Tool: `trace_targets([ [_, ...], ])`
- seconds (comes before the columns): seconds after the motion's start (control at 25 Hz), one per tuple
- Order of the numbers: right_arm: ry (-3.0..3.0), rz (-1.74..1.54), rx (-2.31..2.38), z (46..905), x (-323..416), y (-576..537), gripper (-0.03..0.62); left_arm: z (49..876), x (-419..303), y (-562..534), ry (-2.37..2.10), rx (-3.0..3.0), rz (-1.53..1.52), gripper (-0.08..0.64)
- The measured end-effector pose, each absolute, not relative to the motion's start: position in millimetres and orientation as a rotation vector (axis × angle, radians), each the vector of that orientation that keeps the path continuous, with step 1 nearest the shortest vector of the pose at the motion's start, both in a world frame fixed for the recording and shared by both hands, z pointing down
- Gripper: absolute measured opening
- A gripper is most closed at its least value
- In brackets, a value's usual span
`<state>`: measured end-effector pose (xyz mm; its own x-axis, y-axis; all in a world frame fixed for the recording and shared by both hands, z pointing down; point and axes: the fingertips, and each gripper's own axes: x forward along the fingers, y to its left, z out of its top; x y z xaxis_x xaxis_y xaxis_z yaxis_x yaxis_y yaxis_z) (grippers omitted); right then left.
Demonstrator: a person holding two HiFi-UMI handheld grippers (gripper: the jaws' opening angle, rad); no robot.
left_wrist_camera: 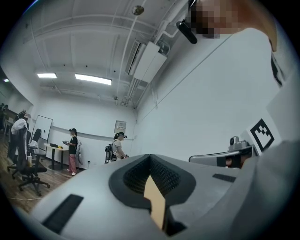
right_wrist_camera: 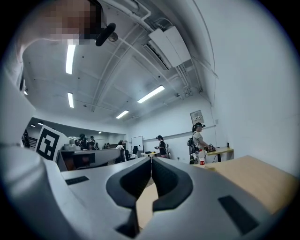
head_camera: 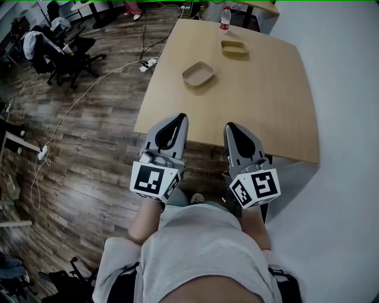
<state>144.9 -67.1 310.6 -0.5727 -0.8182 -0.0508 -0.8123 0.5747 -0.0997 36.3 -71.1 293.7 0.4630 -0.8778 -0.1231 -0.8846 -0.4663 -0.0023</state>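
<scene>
Both grippers are held low at the near edge of a light wooden table [head_camera: 260, 100], tips pointing toward it. My left gripper [head_camera: 179, 116] [left_wrist_camera: 150, 157] is shut with nothing between its jaws. My right gripper [head_camera: 231, 126] [right_wrist_camera: 151, 158] is shut too and also holds nothing. Farther along the table lie two shallow brown trays, one nearer [head_camera: 198, 73] and one farther [head_camera: 234, 48]. A clear bottle with a red label [head_camera: 225, 18] [right_wrist_camera: 202, 161] stands at the far edge. Neither gripper touches any of them.
A white wall [head_camera: 349, 89] runs along the table's right side. On the wooden floor at left are cables with power strips [head_camera: 148, 63] and office chairs [head_camera: 59, 56]. Several people [right_wrist_camera: 197, 140] stand at desks across the room.
</scene>
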Motion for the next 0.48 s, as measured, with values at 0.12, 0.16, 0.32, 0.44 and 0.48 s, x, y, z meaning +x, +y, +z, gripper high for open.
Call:
trace_targets([
  [0.12, 2.720, -0.103, -1.391, 313, 145, -78, 0.012, 293, 35, -82, 1.605, -2.619, 0.165, 0.015],
  [0.16, 2.722, -0.105, -1.388, 315, 146, -83, 0.012, 294, 35, -87, 1.607, -2.618, 0.161, 0.015],
  [0.32, 2.717, -0.112, -1.399, 317, 147, -101, 0.012, 298, 36, -105, 1.607, -2.624, 0.151, 0.015],
  [0.44, 2.714, -0.110, -1.412, 316, 141, -114, 0.012, 297, 32, -117, 1.582, -2.643, 0.147, 0.014],
  [0.48, 2.712, -0.110, -1.418, 316, 137, -120, 0.012, 297, 29, -123, 1.574, -2.649, 0.146, 0.014],
])
